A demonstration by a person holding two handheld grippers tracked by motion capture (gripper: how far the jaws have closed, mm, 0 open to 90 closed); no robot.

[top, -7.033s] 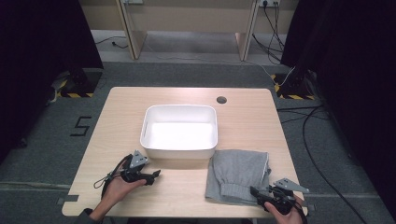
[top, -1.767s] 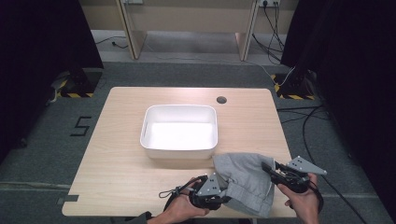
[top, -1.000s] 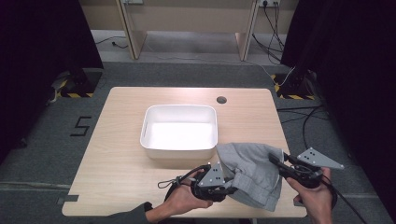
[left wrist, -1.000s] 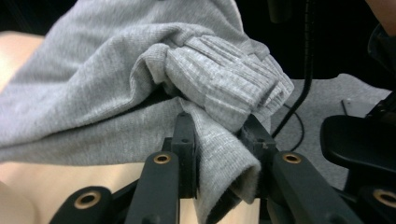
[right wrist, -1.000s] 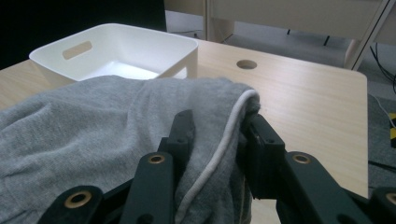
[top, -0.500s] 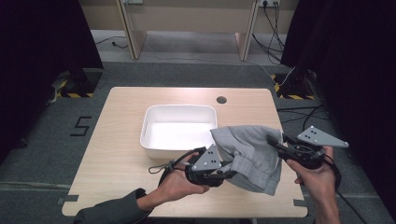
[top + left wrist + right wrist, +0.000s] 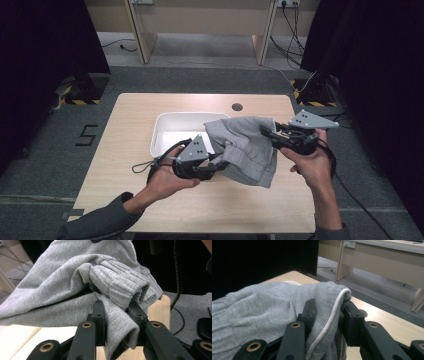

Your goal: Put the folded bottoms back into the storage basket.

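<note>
I see left tongs (image 7: 223, 163) and right tongs (image 7: 265, 133) each pinching the grey garment (image 7: 245, 146), lifted beside the white tub (image 7: 165, 131).

My left hand-held gripper (image 7: 220, 164) and right hand-held gripper (image 7: 265, 132) are black, each topped by a grey three-cornered plate with small screws. Brass-ringed pivots dot my black jaw arms. Black cables trail off. I wear a grey sleeve (image 7: 97, 222).

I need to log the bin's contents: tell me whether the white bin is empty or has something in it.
Apparently empty: the white bin shows bare white floor, but the grey garment, held up by both grippers, hides its right part.
</note>
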